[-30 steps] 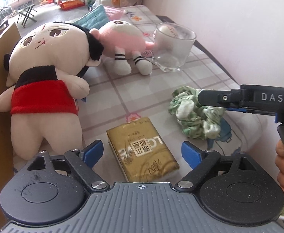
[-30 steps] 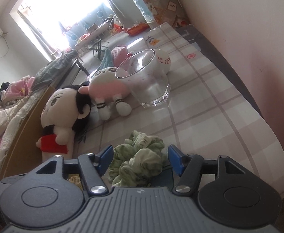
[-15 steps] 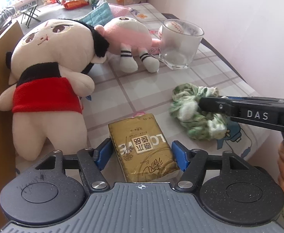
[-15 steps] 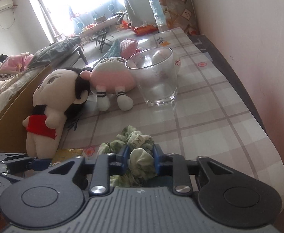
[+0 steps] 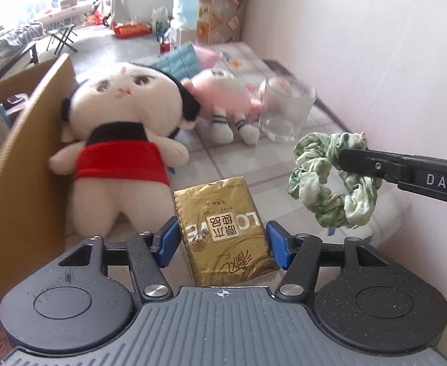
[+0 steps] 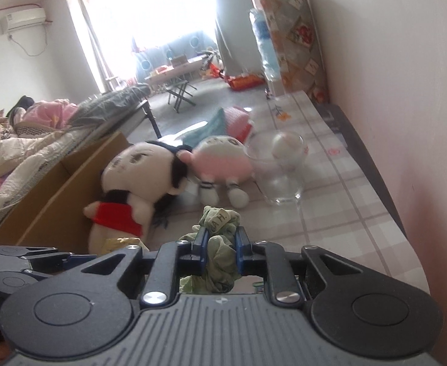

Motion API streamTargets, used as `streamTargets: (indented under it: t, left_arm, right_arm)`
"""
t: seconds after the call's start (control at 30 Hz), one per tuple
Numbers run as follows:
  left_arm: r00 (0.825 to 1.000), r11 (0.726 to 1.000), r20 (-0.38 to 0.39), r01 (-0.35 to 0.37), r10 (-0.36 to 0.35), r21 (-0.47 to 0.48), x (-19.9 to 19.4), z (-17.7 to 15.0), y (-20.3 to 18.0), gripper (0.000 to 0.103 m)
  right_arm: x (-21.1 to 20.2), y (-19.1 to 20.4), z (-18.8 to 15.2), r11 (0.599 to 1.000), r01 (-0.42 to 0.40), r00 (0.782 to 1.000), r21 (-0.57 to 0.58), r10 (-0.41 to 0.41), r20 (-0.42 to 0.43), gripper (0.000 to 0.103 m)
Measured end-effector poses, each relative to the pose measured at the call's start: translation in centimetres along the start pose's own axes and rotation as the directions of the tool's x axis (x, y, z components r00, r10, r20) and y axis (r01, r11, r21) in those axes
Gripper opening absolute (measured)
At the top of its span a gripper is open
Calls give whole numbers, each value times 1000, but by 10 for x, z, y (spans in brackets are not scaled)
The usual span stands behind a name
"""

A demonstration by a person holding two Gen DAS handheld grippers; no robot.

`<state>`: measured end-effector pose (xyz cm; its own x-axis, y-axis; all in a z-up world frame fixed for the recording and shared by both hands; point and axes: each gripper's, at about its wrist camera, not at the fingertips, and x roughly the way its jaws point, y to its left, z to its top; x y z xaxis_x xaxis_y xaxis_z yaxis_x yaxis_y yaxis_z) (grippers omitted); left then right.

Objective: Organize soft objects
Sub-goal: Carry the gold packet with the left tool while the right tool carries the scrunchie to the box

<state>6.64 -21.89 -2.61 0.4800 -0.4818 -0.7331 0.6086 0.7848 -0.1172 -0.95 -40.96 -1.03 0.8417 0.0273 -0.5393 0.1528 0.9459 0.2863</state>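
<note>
At your nine o'clock stood the open cardboard box [image 5: 25, 140], the largest thing near the checked table [image 5: 223, 164], and leaning on its wall at about ten o'clock was the big plush doll in the red skirt [image 5: 119, 152]. Beyond it, near one o'clock, lay the pink plush toy [image 5: 223, 100] beside the empty drinking glass [image 5: 287, 113]. In front of you at six o'clock your left gripper [image 5: 220, 241] held the gold tissue pack [image 5: 223, 231]; its jaws had just been closing and the blue pads sat against the pack's two sides, so it looked gripped and raised clear of the tablecloth. At three o'clock your right gripper [image 6: 221, 245] was clamped narrow on the green scrunchie [image 5: 333, 180], which hung in the air off the table. You seemed to be in the carrying step with both soft things lifted. The next move likely called for swinging each toward the box at nine o'clock, clearing its rim and the doll before releasing.
</note>
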Motion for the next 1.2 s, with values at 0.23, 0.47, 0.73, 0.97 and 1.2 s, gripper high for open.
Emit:
streamTargets:
  t: [0.23,0.47,0.73,0.97,1.2]
  left_arm:
    - [992,998,124,30,-22,-59,-71,-9,23,60]
    - [962,989,269,-4,44,-146,-157,-14,74,59]
    - [934,960,303,-108,187,-258,-191,8,151,59]
    - [970,932,162,-116,181,-345,-120,51,223,59]
    - [990,914,27,-116,137,-388,-59,65,270,59]
  right_arm:
    - [-52,62,19,992,-61,993,-113,72,96,19]
    - [-87,146,46,946,-214,957,-245,253,141,19]
    - [-51,240,94,860,-395,897,-324,438,69,19]
    - [58,280,142,856,-451,892,-253,438,-107,19]
    - [173,290,159,897,-369,919,-243,312,-243,19]
